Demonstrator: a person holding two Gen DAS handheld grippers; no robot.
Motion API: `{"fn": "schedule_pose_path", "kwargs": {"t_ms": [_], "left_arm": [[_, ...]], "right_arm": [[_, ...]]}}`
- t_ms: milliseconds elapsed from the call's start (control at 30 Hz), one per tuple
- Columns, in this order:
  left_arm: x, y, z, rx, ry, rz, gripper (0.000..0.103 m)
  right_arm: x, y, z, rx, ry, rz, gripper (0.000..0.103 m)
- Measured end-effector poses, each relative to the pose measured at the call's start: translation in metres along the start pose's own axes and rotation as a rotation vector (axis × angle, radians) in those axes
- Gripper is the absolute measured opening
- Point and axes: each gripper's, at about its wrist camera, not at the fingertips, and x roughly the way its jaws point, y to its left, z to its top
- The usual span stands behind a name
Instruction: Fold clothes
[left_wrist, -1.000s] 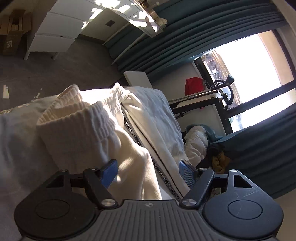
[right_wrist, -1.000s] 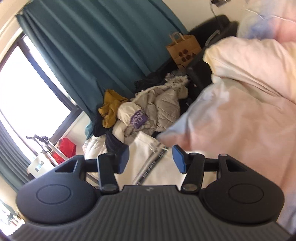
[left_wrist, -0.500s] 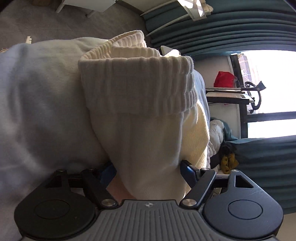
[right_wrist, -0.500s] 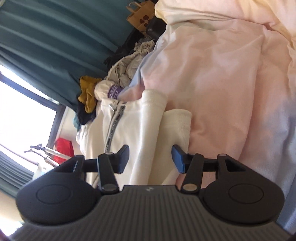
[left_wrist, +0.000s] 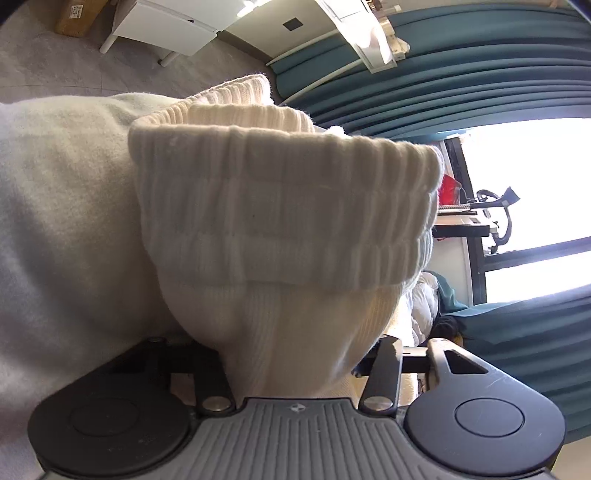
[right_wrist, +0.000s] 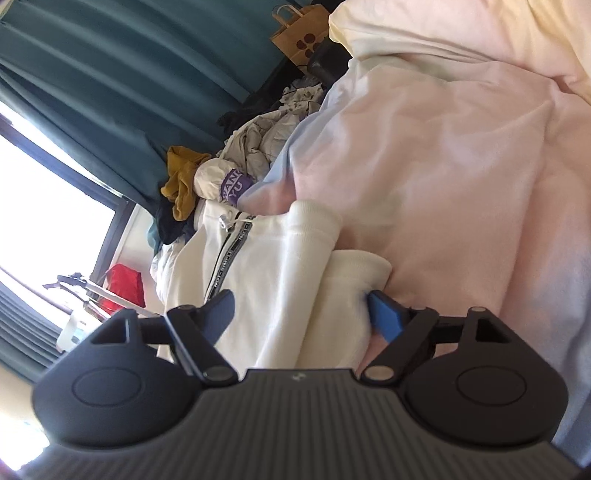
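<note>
A cream knit garment with a ribbed cuff (left_wrist: 284, 214) fills the left wrist view and lies on a pale blanket (left_wrist: 62, 229). My left gripper (left_wrist: 295, 354) is pushed over the sleeve just below the cuff. Its jaws stand apart with the cloth bulging between them, and the cloth hides the tips. In the right wrist view the same white garment (right_wrist: 280, 266), with a lettered zip band, lies on pink bedding (right_wrist: 461, 177). My right gripper (right_wrist: 301, 314) is open, its blue pads either side of the folded edge.
A pile of loose clothes (right_wrist: 240, 166) and a brown paper bag (right_wrist: 299, 40) sit by the teal curtains (right_wrist: 110, 85). A bright window (left_wrist: 535, 206), a desk (left_wrist: 461, 229) with a red item and white drawers (left_wrist: 166, 22) stand beyond the bed.
Both grippers came down onto the garment. The left slid further over the cuffed sleeve and its jaws narrowed slightly. The right moved onto the folded edge and opened wider.
</note>
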Motion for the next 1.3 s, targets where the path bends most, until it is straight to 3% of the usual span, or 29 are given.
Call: {"fn": "schedule_pose_path", "kwargs": {"t_ms": [100,133,167,200,300,567,667,800,900,1000,1100,1200,1300], "left_arm": [[-0.002,-0.009,0.006,0.028,0.001,0.006,0.026],[-0.003,-0.012,0.008,0.037,0.001,0.008,0.022],[-0.003,-0.015,0.01,0.046,0.001,0.01,0.019],[-0.004,-0.018,0.012,0.056,0.001,0.011,0.019],[-0.006,-0.026,0.017,0.083,0.002,0.017,0.016],[-0.056,-0.07,0.039,0.136,-0.018,-0.022,0.014],[-0.095,-0.074,0.055,0.173,-0.036,-0.02,0.014],[-0.132,-0.036,0.061,0.146,0.026,0.025,0.015],[-0.138,-0.011,0.058,0.134,0.059,0.036,0.016],[-0.134,0.006,0.054,0.163,0.076,0.019,0.022],[-0.141,0.008,0.047,0.176,0.089,0.0,0.039],[-0.165,0.009,0.032,0.235,0.108,0.006,0.047],[-0.185,0.007,0.016,0.269,0.108,0.028,0.058]], "right_arm": [[0.007,0.009,-0.004,-0.068,-0.02,-0.028,0.078],[0.009,0.013,-0.005,-0.101,-0.026,-0.044,0.06],[0.012,0.016,-0.007,-0.128,-0.025,-0.096,0.05],[0.013,0.017,-0.007,-0.137,-0.02,-0.124,0.026],[0.0,0.018,-0.006,-0.102,-0.041,-0.096,0.012],[-0.092,0.036,-0.009,-0.05,-0.127,0.001,0.01],[-0.131,0.034,-0.017,-0.023,-0.14,0.026,0.009],[-0.173,0.012,-0.041,0.052,-0.12,-0.007,0.01],[-0.186,-0.015,-0.055,0.163,-0.063,-0.046,0.01],[-0.19,-0.038,-0.062,0.239,-0.016,-0.069,0.011],[-0.199,-0.053,-0.073,0.311,-0.013,-0.067,0.013],[-0.211,-0.053,-0.08,0.306,-0.028,-0.071,0.013],[-0.228,-0.053,-0.082,0.294,-0.066,-0.02,0.013]]}}
